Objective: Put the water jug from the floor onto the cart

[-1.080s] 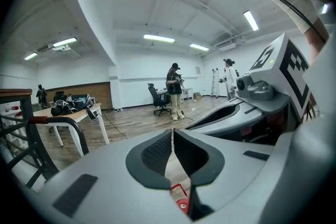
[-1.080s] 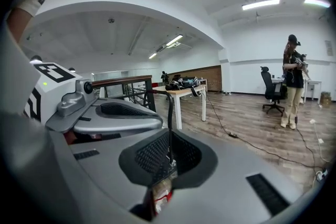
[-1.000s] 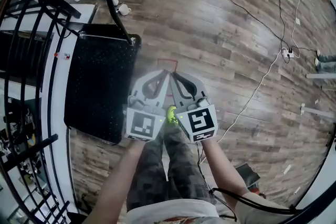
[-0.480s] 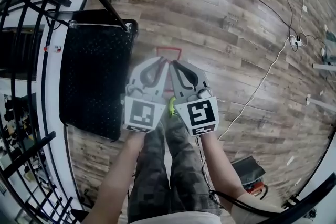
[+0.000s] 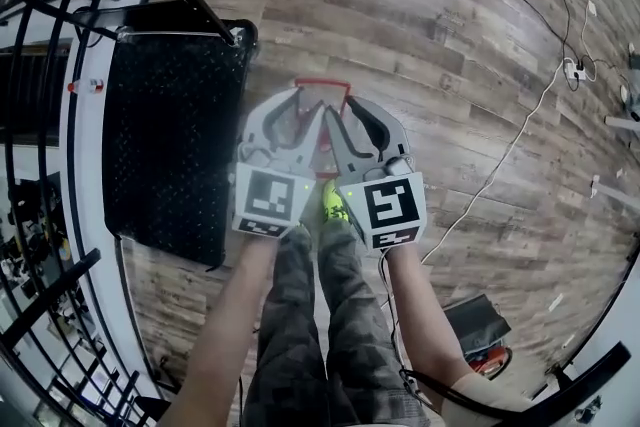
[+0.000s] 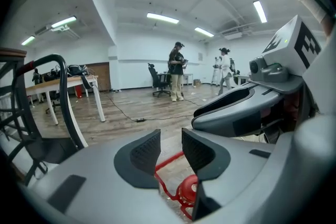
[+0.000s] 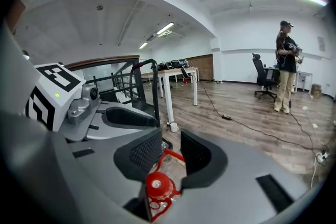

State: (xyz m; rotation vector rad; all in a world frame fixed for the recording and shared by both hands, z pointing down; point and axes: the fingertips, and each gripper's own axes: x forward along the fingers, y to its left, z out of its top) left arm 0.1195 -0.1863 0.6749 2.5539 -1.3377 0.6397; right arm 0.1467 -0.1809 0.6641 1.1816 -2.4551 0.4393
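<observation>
Cart: black perforated flat cart [image 5: 170,145], nine o'clock.
Jug: red-capped, red-handled water jug [image 7: 157,186], on the floor [image 5: 450,35], twelve o'clock under both grippers.
Left gripper [image 6: 170,147]: jaws have just been opening, now apart, handle [image 6: 169,161] between, untouched.
Right gripper [image 7: 170,147]: opening too, jug between, ungripped.
</observation>
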